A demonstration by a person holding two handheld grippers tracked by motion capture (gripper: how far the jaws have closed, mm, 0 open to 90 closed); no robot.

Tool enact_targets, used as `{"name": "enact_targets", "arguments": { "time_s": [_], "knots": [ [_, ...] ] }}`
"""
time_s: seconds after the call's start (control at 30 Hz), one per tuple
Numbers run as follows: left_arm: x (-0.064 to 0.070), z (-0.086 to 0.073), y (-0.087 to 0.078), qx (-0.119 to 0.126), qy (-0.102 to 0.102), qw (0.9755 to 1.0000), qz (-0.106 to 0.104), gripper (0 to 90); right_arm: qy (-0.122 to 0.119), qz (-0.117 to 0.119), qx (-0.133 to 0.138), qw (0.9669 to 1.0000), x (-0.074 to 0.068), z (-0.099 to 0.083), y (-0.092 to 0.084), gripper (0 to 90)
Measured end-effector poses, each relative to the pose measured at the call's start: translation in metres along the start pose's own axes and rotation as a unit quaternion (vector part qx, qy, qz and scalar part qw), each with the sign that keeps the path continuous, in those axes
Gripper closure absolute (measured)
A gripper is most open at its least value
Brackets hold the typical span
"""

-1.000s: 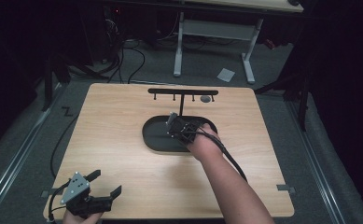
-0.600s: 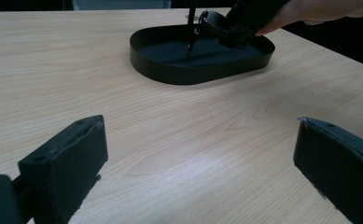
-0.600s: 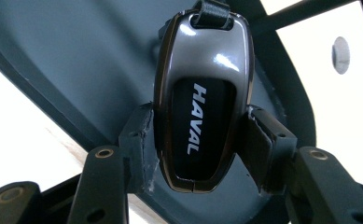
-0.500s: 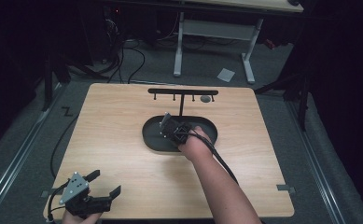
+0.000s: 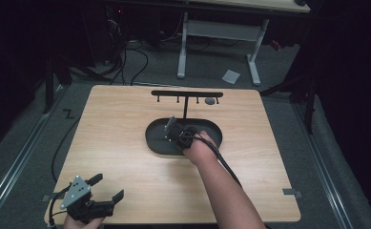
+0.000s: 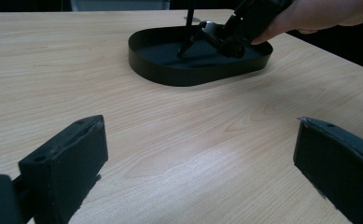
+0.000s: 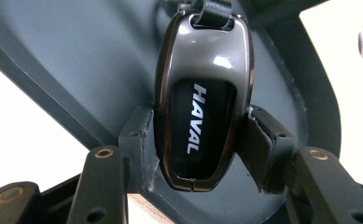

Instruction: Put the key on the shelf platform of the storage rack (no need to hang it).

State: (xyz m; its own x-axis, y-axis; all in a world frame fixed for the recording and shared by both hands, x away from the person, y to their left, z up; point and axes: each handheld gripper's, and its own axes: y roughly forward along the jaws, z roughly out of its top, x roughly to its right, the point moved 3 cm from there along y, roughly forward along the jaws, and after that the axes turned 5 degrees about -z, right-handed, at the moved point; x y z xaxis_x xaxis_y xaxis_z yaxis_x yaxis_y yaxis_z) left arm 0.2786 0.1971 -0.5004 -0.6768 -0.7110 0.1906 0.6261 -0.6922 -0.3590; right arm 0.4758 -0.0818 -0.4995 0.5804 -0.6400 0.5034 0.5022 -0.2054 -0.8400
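Right gripper (image 7: 200,140) clamps the key fob (image 7: 201,93) over the black tray (image 5: 157,140) (fob's strap cut off). Left gripper (image 5: 108,190) gapes wide at the desk's (image 5: 126,114) near-left corner.

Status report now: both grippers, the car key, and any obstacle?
Right gripper shut on car key, over black tray. Left gripper open, idle at near table corner. Hook stand just behind tray; nothing else close.

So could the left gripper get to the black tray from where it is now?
Probably yes. The left gripper sits open at the table's near-left corner, with bare wood between it and the black tray. The right gripper is already in the tray, shut on the key fob.
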Motion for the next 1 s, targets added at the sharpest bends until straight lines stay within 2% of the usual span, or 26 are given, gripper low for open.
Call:
{"name": "enact_targets", "arguments": {
  "time_s": [0.07, 0.23, 0.37, 0.4, 0.57, 0.63, 0.7, 0.9, 1.0],
  "knots": [
    [0.000, 0.000, 0.000, 0.000, -0.001, 1.0000, 0.000, 3.6, 0.003, -0.001, -0.009, 1.0000, 0.001, -0.004, 0.006, 48.8],
    [0.000, 0.000, 0.000, 0.000, -0.001, 1.0000, 0.000, 3.7, 0.007, -0.005, -0.005, 0.9999, 0.004, -0.008, 0.008, 48.9],
    [-0.001, -0.001, 0.001, 0.000, -0.002, 1.0000, 0.001, 3.7, 0.018, 0.002, 0.016, 0.9997, 0.011, -0.008, -0.003, 49.0],
    [-0.001, -0.001, 0.001, 0.000, -0.003, 1.0000, 0.001, 3.7, 0.023, 0.004, 0.017, 0.9996, 0.013, -0.008, -0.005, 49.0],
    [0.001, -0.001, 0.003, -0.003, 0.000, 1.0000, -0.001, 3.7, 0.022, 0.004, 0.017, 0.9996, 0.018, -0.011, -0.007, 48.9],
    [0.002, -0.001, 0.003, -0.004, 0.002, 1.0000, -0.001, 3.8, 0.023, 0.008, 0.012, 0.9996, 0.017, -0.012, -0.003, 48.9],
    [0.002, 0.000, 0.003, -0.004, 0.002, 1.0000, -0.001, 3.8, 0.023, 0.015, -0.008, 0.9996, 0.014, -0.014, 0.007, 48.8],
    [0.001, -0.001, 0.003, -0.004, 0.001, 1.0000, -0.002, 3.7, 0.027, 0.019, -0.018, 0.9993, 0.013, -0.015, 0.019, 48.6],
    [0.000, -0.002, 0.002, -0.003, 0.000, 1.0000, -0.002, 3.8, 0.037, 0.020, -0.017, 0.9990, 0.012, -0.017, 0.024, 48.0]
  ]
}}
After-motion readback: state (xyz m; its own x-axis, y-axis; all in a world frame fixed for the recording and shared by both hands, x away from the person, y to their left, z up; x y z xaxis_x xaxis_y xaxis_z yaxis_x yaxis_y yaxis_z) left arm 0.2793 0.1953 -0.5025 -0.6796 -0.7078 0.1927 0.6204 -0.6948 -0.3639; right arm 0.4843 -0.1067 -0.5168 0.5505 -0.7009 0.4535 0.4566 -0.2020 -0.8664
